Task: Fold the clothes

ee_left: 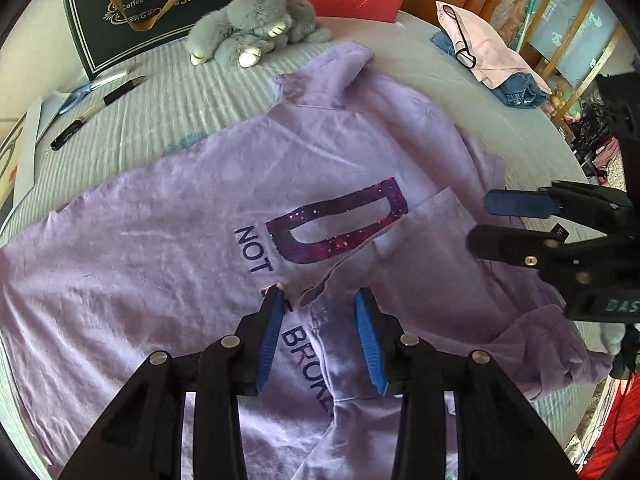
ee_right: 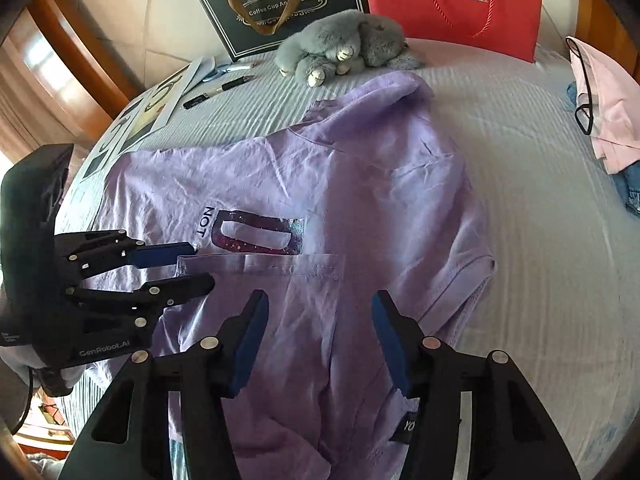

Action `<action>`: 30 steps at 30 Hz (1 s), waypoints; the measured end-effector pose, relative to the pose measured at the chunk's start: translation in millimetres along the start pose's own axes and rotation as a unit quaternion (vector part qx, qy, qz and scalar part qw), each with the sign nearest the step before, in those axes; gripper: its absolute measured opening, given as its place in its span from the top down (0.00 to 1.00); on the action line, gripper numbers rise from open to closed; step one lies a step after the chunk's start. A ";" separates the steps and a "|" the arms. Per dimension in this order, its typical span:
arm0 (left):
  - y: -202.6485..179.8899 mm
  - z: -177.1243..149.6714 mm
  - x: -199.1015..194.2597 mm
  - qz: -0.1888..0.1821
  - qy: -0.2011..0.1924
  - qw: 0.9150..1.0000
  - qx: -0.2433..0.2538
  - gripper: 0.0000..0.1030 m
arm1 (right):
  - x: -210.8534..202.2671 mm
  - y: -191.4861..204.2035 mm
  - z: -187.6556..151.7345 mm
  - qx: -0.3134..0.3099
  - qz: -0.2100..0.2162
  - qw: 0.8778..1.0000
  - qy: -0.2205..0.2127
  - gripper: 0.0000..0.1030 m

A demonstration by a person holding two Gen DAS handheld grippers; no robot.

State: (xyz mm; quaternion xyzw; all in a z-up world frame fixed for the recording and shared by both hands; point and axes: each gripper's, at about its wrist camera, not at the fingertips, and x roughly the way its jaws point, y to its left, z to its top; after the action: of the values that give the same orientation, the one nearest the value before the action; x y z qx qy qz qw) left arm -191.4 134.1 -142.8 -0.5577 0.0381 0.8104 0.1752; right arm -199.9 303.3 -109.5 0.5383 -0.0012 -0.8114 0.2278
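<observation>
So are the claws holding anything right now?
Left claw: open, holding nothing, over the purple T-shirt.
Right claw: open, holding nothing.

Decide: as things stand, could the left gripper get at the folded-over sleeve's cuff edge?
Probably yes: the left gripper is open, the sleeve cuff lies just past its fingertips, and nothing lies between.

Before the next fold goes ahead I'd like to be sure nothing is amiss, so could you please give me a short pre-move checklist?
1. Left gripper open over the folded-in sleeve hem: ok.
2. Right gripper open, holding nothing: ok.
3. Lavender T-shirt lying flat: not ok, wrinkled, with a bunched far sleeve.
4. Plush rabbit and marker pen off the shirt: ok.
5. Hem edges aligned: cannot tell.
</observation>
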 end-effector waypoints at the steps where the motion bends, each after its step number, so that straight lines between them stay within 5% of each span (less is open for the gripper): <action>1: -0.8 -0.9 -0.2 0.003 -0.002 1.000 0.003 0.63 | 3.3 1.4 1.1 -0.006 0.000 1.000 0.003 0.49; 2: -2.5 -2.5 -0.4 0.009 -0.005 1.000 0.010 0.64 | 6.7 3.0 2.3 -0.012 -0.001 1.000 0.005 0.52; 4: -5.7 -5.7 -1.1 0.021 -0.010 0.999 0.022 0.84 | 12.5 11.1 4.2 -0.037 -0.001 0.999 0.019 0.87; 5: -6.7 -6.7 -1.9 0.021 -0.009 0.999 0.024 0.96 | 7.4 10.9 5.3 -0.040 -0.004 0.999 0.011 0.92; 6: -7.5 -7.6 -3.4 0.021 -0.010 0.999 0.026 0.96 | 2.3 10.6 6.4 -0.042 -0.006 0.999 0.004 0.97; 13: -12.0 23.1 -35.8 0.031 -0.067 0.996 0.045 0.96 | -33.4 8.6 14.5 -0.057 -0.024 0.997 -0.049 0.97; 22: -5.4 113.4 -23.4 0.056 -0.094 0.991 0.071 0.96 | -46.0 -31.3 83.3 -0.059 -0.051 0.992 -0.102 0.97; 26: 3.9 146.6 -10.6 0.056 -0.086 0.992 0.070 0.96 | -38.7 -53.3 107.9 -0.028 -0.003 0.995 -0.092 0.97; 30: 12.7 140.9 -0.7 0.025 -0.053 0.997 0.059 0.95 | -21.4 -60.5 102.0 -0.014 0.036 0.998 -0.057 0.88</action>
State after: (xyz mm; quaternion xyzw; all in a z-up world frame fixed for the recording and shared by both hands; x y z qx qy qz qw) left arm -320.8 158.3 -91.0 -0.5013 0.0905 0.8395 0.1888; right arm -304.6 340.7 -62.9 0.4873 -0.0224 -0.8321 0.2637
